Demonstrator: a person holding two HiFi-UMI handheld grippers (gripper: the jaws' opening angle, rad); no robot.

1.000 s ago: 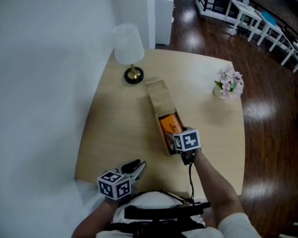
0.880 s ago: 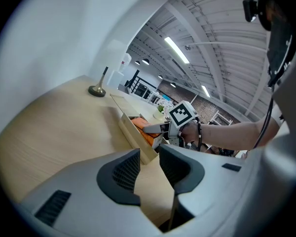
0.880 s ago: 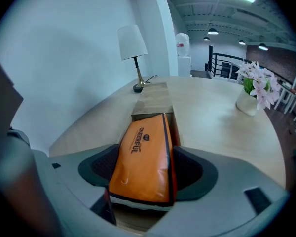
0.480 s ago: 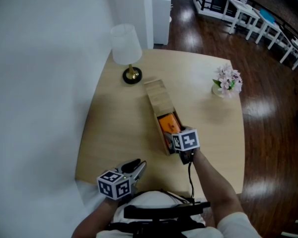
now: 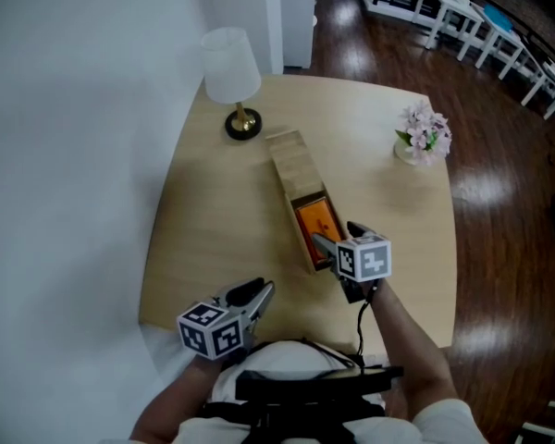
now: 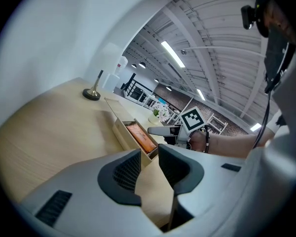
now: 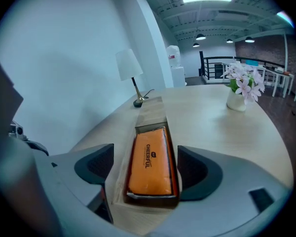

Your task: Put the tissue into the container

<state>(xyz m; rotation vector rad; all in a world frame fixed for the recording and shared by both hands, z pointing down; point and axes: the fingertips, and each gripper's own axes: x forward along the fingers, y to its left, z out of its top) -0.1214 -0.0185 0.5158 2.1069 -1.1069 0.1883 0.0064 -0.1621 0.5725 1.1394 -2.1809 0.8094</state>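
Note:
A long wooden container (image 5: 292,163) lies in the middle of the table, its far half covered by a wooden lid. An orange tissue pack (image 5: 316,220) lies flat in its open near half. My right gripper (image 5: 338,236) hovers at the container's near end. Its jaws are opening and stand wide on either side of the tissue pack (image 7: 149,162), with no pad touching it. My left gripper (image 5: 255,292) hangs over the table's near left edge. Its jaws are closing a little, a narrow gap remains, and nothing is between them (image 6: 149,157).
A white lamp (image 5: 230,72) with a brass base stands at the table's far left corner. A small vase of pink flowers (image 5: 424,139) stands at the far right. The round table's edge (image 5: 166,314) runs close under my left gripper. A white wall lies to the left.
My right gripper has let go of the tissue pack, spread its jaws and drawn back a little toward me. The pack stays in the container. My left gripper has hardly moved.

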